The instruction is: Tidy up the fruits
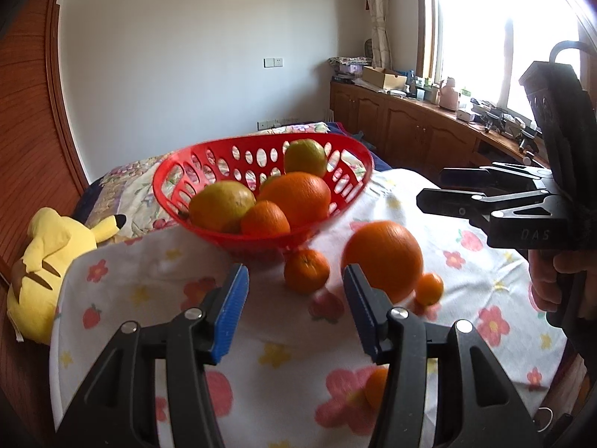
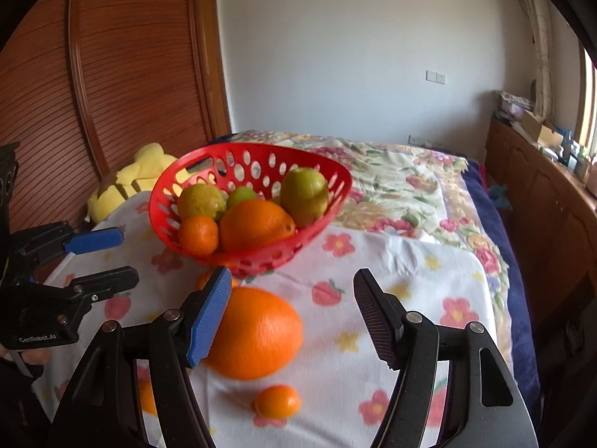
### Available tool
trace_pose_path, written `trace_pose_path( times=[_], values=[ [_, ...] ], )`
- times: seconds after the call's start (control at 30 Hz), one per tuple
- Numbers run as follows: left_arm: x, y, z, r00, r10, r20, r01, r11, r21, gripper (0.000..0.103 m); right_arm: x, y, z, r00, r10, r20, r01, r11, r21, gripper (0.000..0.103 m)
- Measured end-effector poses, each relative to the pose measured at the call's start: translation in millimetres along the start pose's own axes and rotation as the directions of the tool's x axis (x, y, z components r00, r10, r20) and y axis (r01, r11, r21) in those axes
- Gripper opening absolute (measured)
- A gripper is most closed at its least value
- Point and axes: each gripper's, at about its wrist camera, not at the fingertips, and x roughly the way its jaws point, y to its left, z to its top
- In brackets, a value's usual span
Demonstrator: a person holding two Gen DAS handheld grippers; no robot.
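Observation:
A red basket [image 1: 253, 242] [image 2: 276, 248] stands on the floral cloth, with several oranges and green-yellow citrus inside. In front of it lie a big orange [image 1: 384, 257] [image 2: 257, 332], a tangerine [image 1: 306, 269] and a tiny orange [image 1: 429, 288] [image 2: 278, 401]. My left gripper [image 1: 296, 310] [image 2: 112, 259] is open and holds nothing, and the tangerine lies just beyond its tips. My right gripper [image 2: 293, 315] [image 1: 433, 188] is also open over the big orange, which sits beside its left pad and apart from the right one. Another orange [image 1: 377, 386] is partly hidden under the left gripper's right finger.
A yellow plush toy [image 1: 48, 261] [image 2: 138, 179] lies at the cloth's left edge against a slatted wooden door [image 2: 112, 93]. A cluttered wooden cabinet [image 1: 410, 119] runs under the window on the right. A hand [image 1: 544, 283] grips the right tool's handle.

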Motion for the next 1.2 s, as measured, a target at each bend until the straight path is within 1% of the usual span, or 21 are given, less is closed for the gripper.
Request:
trace_pose_path(
  times=[0.27,0.4,0.6,0.9,1.0,1.07,1.2],
  values=[
    [-9.8,-12.8,-24.4,1.0,-0.009,-0.021,0.009,1.0,-0.009,0.054,-13.1,3.3,-30.6,1.0,0.004,-0.019,-0.004,1.0,0.02,0.07],
    [-12.5,-20.2,-37.7,0.999,-0.017,-0.037,0.017,1.0,-0.014,0.056,-16.2,5.6,-47.4,0.999,0.018,-0.035,-0.017,0.999,0.037,0.069],
    [-8.6,-29.1,-55.2,0.996,-0.038,-0.075,0.038,0.999,-0.006,0.057,-7.3,10.2,-71.6,0.996,0.031,-0.081,-0.027,0.998,0.048,0.064],
    [-4.5,-33.2,-63.7,0.993,-0.072,-0.089,0.07,0.997,-0.026,0.057,12.9,11.5,-81.2,0.989,0.039,-0.145,-0.032,0.998,0.05,0.057],
    [-4.4,-36.2,-67.0,0.993,-0.08,-0.091,0.078,0.997,-0.023,0.057,18.2,11.9,-82.9,0.986,0.037,-0.162,-0.03,0.999,0.045,0.053],
    [-4.2,-38.6,-68.5,0.992,-0.083,-0.093,0.081,0.996,-0.02,0.057,22.1,12.3,-84.3,0.984,0.03,-0.178,-0.023,0.999,0.039,0.047],
    [-2.7,-41.0,-70.3,0.991,-0.087,-0.098,0.085,0.996,-0.022,0.057,28.2,10.4,-86.2,0.98,0.026,-0.198,-0.017,0.999,0.044,0.045]
  ],
)
